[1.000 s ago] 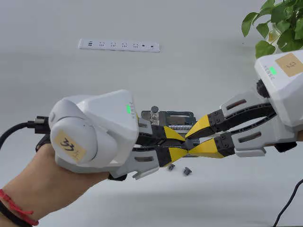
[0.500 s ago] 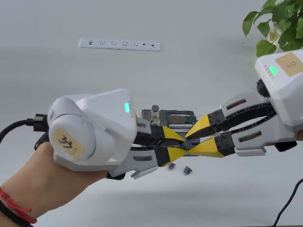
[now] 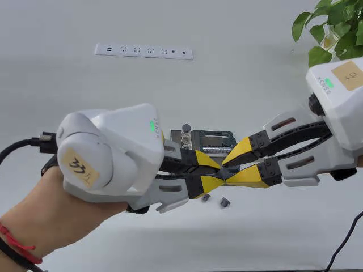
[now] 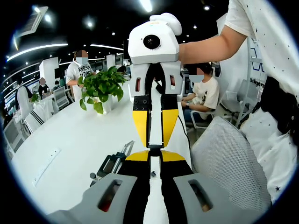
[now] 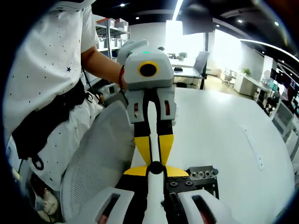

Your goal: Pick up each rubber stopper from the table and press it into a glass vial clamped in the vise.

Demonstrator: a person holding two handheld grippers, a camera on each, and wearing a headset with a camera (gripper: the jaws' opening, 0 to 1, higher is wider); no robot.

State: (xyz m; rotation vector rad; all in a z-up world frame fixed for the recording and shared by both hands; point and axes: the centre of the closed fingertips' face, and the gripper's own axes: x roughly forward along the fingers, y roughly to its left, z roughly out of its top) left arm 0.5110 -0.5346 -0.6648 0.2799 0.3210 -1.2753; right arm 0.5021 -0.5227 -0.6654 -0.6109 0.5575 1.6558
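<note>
As we look down in the head view, the left gripper (image 3: 219, 173) and the right gripper (image 3: 231, 171) meet tip to tip above the table (image 3: 255, 79). One dark rubber stopper (image 3: 225, 172) sits between the tips, in the air, just in front of the vise (image 3: 212, 140). We count four stoppers: this one, a loose stopper (image 3: 205, 198) and a second loose stopper (image 3: 225, 202) on the table below, and a seated stopper (image 3: 186, 128) on the one glass vial (image 3: 186, 139) that we can make out in the one vise.

From the left gripper view, its own jaws stand close together, but we cannot tell if they really pinch the piece.

From the right gripper view, its jaws are closed on the stopper.

We judge the stopper to be light, soft and a little grippy. It is best held by the wide head, so that the narrow end stays free. The glass is fragile, so the push should be straight
</note>
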